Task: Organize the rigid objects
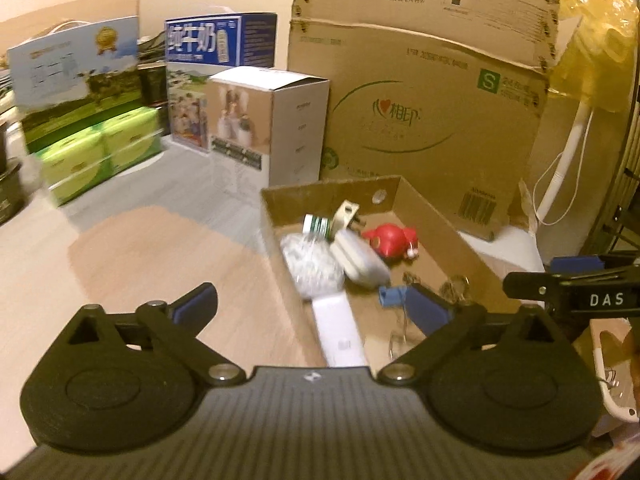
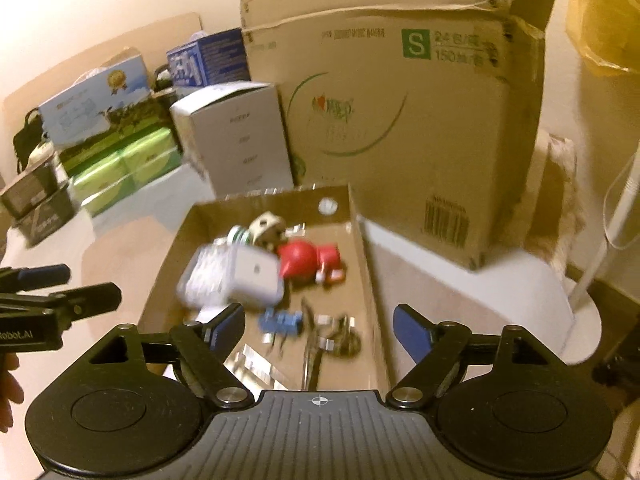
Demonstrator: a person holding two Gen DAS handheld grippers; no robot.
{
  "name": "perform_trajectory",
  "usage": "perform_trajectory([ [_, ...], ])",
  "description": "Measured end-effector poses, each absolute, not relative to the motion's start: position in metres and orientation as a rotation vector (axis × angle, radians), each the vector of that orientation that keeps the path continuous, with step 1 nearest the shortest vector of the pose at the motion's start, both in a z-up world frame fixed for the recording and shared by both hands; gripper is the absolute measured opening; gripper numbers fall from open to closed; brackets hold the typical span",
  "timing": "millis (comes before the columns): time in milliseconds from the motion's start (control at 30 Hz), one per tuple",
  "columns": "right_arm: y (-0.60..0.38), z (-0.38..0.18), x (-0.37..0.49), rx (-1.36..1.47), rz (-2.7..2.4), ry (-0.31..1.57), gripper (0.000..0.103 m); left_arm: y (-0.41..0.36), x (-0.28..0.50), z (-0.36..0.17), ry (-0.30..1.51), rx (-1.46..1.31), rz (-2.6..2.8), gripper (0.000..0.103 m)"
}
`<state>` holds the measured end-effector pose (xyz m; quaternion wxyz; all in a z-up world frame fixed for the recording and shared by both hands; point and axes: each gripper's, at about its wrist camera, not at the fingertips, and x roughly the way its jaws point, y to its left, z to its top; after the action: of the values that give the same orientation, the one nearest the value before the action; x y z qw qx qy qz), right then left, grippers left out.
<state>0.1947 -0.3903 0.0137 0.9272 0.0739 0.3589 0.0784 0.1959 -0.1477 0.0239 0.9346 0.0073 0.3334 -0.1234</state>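
A shallow cardboard tray (image 1: 332,192) (image 2: 260,204) lies on the pale table. It holds a red toy figure (image 1: 390,240) (image 2: 308,258), a white adapter (image 1: 360,260) (image 2: 256,280), a white brush with a long handle (image 1: 312,268), a blue clip (image 1: 390,296) (image 2: 280,322) and several metal clips (image 2: 340,336). My left gripper (image 1: 312,308) hangs open over the tray's near left corner, gripping nothing. My right gripper (image 2: 318,326) stands open above the tray's near end, also with nothing in it. Each gripper shows at the edge of the other's view: the right gripper (image 1: 552,276), the left gripper (image 2: 86,284).
A big cardboard carton (image 1: 420,100) stands right behind the tray. A white box (image 1: 280,120), a blue milk carton (image 1: 208,48) and green tissue packs (image 1: 100,148) line the back left. A white pole (image 1: 564,160) and yellow bag (image 1: 592,40) stand at right. A hand (image 2: 8,392) shows at left.
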Motion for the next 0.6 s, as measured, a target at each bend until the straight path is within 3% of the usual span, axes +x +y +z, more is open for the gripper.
perform_trajectory([
  [600,-0.366,0.016,0.062,0.171,0.139,0.756,0.087,-0.137,0.062,0.02,0.784,0.0,-0.202,0.102],
])
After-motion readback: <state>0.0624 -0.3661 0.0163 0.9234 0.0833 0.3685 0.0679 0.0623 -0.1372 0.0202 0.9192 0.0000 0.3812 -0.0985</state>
